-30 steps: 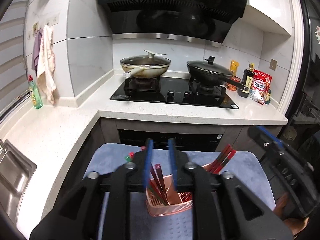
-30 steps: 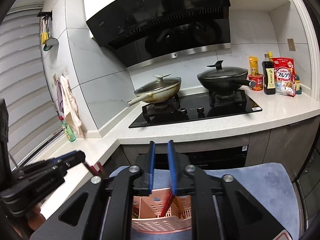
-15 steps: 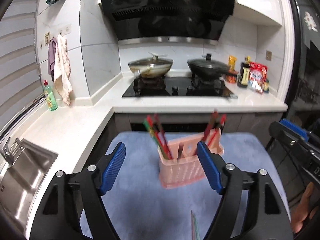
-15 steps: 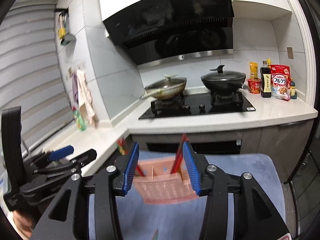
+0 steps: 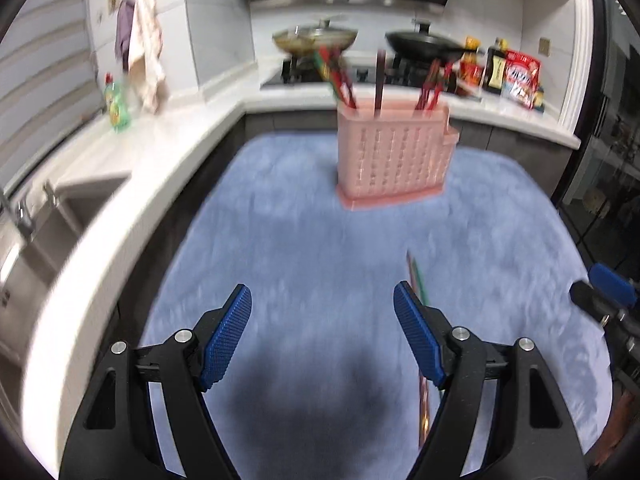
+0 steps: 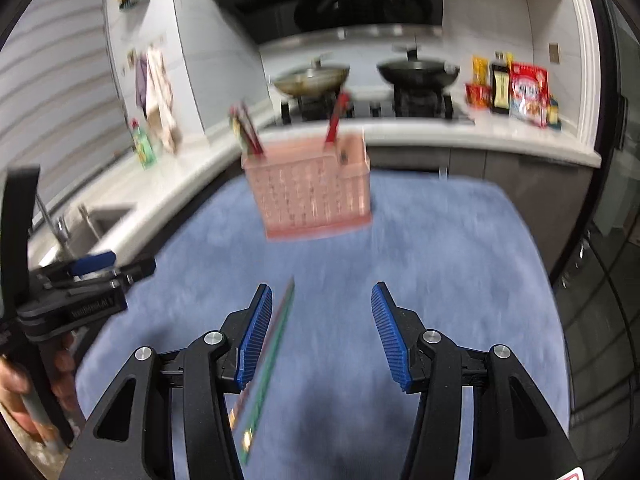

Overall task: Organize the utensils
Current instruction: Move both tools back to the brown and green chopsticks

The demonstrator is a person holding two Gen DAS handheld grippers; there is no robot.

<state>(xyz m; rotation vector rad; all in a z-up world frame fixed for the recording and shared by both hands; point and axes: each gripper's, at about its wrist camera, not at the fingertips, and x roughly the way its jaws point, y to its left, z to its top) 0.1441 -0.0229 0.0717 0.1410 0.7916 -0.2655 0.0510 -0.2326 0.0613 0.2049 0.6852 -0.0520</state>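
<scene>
Left gripper point(image 5: 322, 334): jaws spread wide, nothing between the blue pads, hanging over the blue mat point(image 5: 280, 240). Its jaws have just been opening; a second back they were nearly closed over the pink utensil basket point(image 5: 394, 156), now they stand well clear of it.

Right gripper point(image 6: 322, 334): released too, gap about half of its reach, nothing gripped. Its jaws opened within the last second as well, and it now sits back from the basket.

Basket: upright on the far part of the mat, in front of the bench point(image 5: 132, 184) edge. Red chopsticks point(image 5: 340, 78) stand tilted in its left end, one dark stick near the middle, another red bunch point(image 5: 430, 84) at the right end. Frames are motion-blurred, so a count is not possible.

Loose pair of chopsticks point(image 6: 268, 364): lying flat on the mat, green and reddish, pointing roughly toward the basket. In the right wrist view it runs just beside and under the left finger of the right gripper; in the left wrist view it lies by the right finger of the left gripper. Contact with either cannot be told.

Background: sink point(image 5: 40, 240) at left, two lidded pans point(image 6: 312, 78) on the hob, bottles and packets at right.
</scene>
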